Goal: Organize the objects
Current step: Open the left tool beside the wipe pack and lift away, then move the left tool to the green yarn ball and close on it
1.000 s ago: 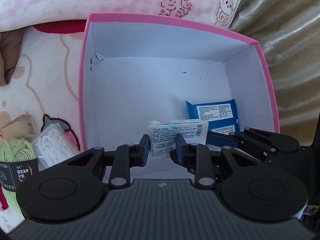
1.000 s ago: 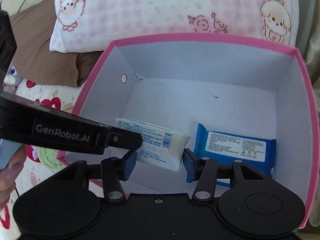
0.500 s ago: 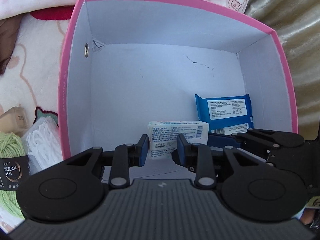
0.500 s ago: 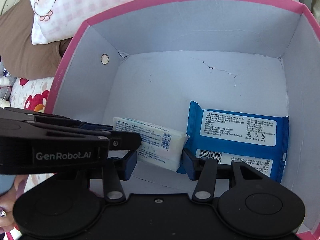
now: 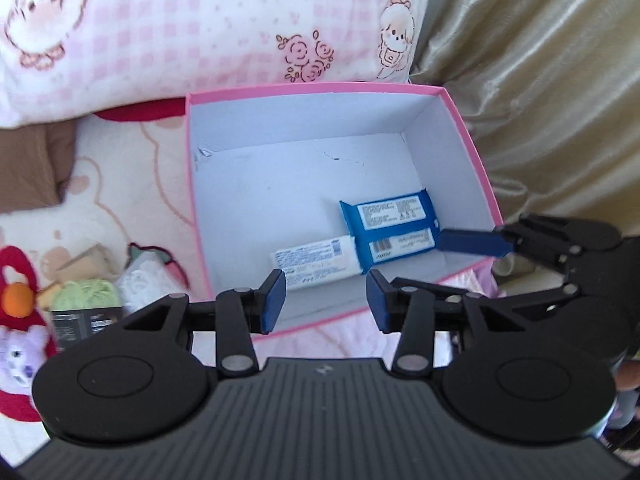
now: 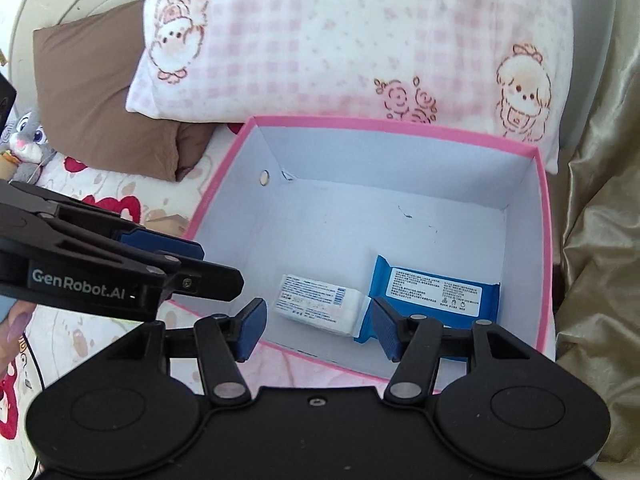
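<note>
Both claws empty, jaws apart: left gripper (image 5: 326,300) nearer the green yarn (image 5: 86,292), lying at its 9 o'clock outside the pink box (image 5: 332,90); right gripper (image 6: 318,330) over the box.

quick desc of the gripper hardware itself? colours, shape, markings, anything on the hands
Both match: the left gripper and right gripper have matte black linkage arms with silver pivot pins, round black discs at the base and ribbed blue pads. The left body is ribbed; its side reads "GenRobot.AI" in white. A fingertip with a long pale-pink nail shows. A thin black cable runs below it.
</note>
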